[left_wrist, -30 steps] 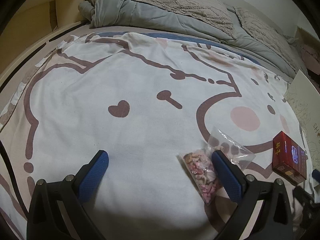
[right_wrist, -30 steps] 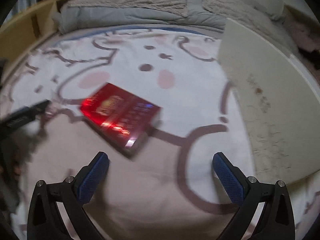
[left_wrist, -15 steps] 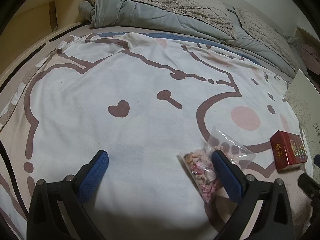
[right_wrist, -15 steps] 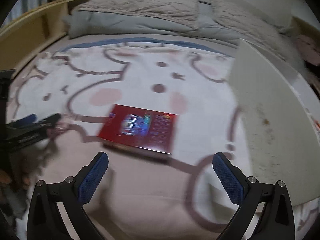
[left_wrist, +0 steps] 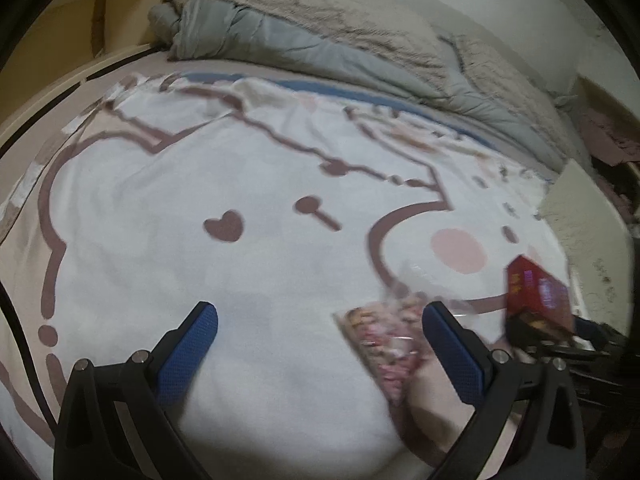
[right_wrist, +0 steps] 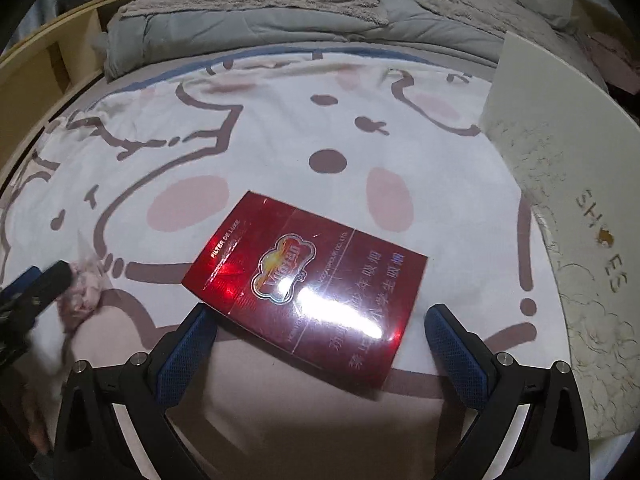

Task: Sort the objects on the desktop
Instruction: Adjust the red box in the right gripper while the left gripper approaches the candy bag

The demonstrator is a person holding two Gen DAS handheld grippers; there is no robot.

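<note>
Red box and snack bag on the cartoon bedsheet, both tongs spread wide.

The red box (right_wrist: 308,292) lies flat at centre frame between the open right tongs (right_wrist: 320,344), gripped by nothing. The blurred snack bag (left_wrist: 386,340) sits lower right in the left view, just beside a finger of the open left tongs (left_wrist: 320,344). A white shoe box (right_wrist: 568,216) fills the right edge; grey bedding (right_wrist: 280,12) lies along the top.

Snack bag (left_wrist: 390,344) by pad (left_wrist: 450,344) (blurred)

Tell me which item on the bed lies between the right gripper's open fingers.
The red cigarette pack, flat and glossy; the clear snack bag lies by the left gripper instead.
</note>
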